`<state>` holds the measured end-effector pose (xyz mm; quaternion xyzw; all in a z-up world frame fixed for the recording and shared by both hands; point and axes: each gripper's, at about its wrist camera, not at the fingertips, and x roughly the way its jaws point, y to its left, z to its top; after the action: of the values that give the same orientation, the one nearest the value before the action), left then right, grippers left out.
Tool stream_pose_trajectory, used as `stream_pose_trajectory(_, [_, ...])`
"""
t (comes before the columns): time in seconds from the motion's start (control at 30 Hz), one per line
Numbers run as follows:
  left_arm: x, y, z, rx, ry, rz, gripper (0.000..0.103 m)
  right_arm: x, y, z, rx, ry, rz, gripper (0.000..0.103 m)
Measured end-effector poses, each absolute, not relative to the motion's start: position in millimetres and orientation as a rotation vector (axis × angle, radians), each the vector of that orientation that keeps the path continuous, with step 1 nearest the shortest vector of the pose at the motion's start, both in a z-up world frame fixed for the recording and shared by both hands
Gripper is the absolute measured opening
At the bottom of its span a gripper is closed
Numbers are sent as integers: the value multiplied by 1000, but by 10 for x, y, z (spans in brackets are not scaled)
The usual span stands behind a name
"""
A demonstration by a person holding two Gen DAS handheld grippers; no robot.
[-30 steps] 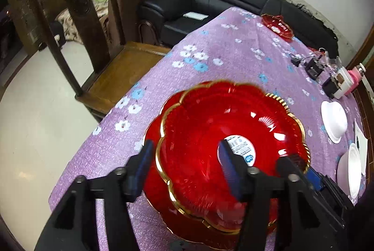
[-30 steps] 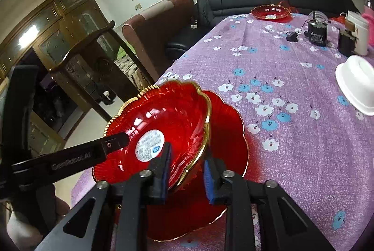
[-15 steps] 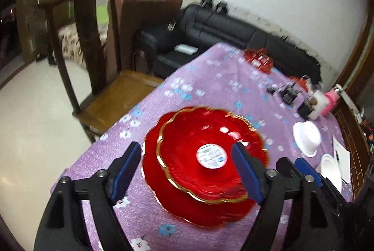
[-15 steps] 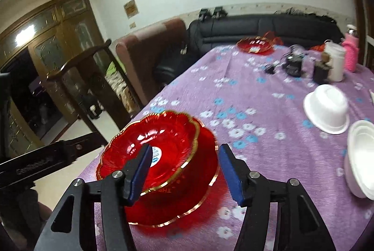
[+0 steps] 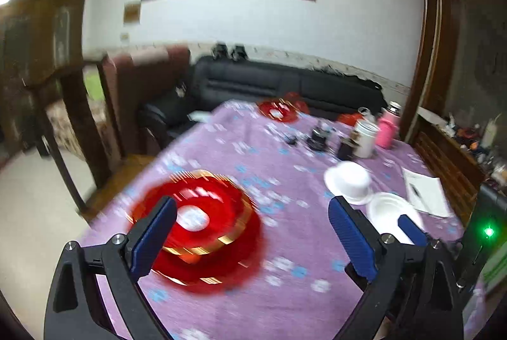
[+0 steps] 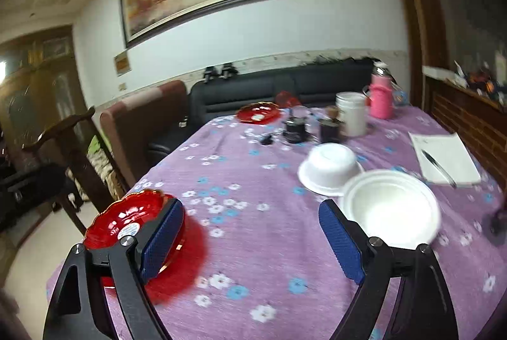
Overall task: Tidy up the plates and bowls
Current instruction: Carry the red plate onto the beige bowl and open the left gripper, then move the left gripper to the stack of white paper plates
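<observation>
A red gold-rimmed bowl (image 5: 202, 213) rests stacked on a larger red plate (image 5: 221, 270) at the near left of the purple table (image 5: 285, 245); the stack also shows in the right wrist view (image 6: 126, 223). An upside-down white bowl (image 6: 329, 169) and an upright white bowl (image 6: 389, 207) sit to the right. Another red plate (image 6: 258, 112) lies at the far end. My left gripper (image 5: 252, 240) is open and empty above the table. My right gripper (image 6: 252, 240) is open and empty, raised between the red stack and the white bowls.
A white jar (image 6: 350, 113), a pink bottle (image 6: 381, 97) and small dark items (image 6: 294, 128) stand at the far right of the table. A notepad with a pen (image 6: 443, 159) lies right. A wooden chair (image 6: 73, 156) and a black sofa (image 6: 285, 86) border the table.
Both grippers let go of the red bowl, opened wide and pulled back and up. The bowl now rests on the red plate. The views swung toward the white bowls.
</observation>
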<state>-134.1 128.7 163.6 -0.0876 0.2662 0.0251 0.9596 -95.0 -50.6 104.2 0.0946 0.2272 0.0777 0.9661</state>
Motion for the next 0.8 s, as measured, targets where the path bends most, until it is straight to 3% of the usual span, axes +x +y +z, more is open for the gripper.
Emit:
stream_pose_trajectory(0.13, [-1237,1026,1393,-218,674,-29,96,-981,-711,958,207,498,137,90])
stream_pose_trajectory(0.47, [-1292,874,1297,-199,699,-28,96,-928,-1652,895,219,523,23,90])
stream_pose_trajectory(0.57, [-1252,884,1279,-210,708,-32,96,-807,-1945,920,201,529,-31,79])
stream_pose_trajectory(0.8, [-1192,873,1189,-208,744,-56,96,-313,-2394,710,279,634,-100,78])
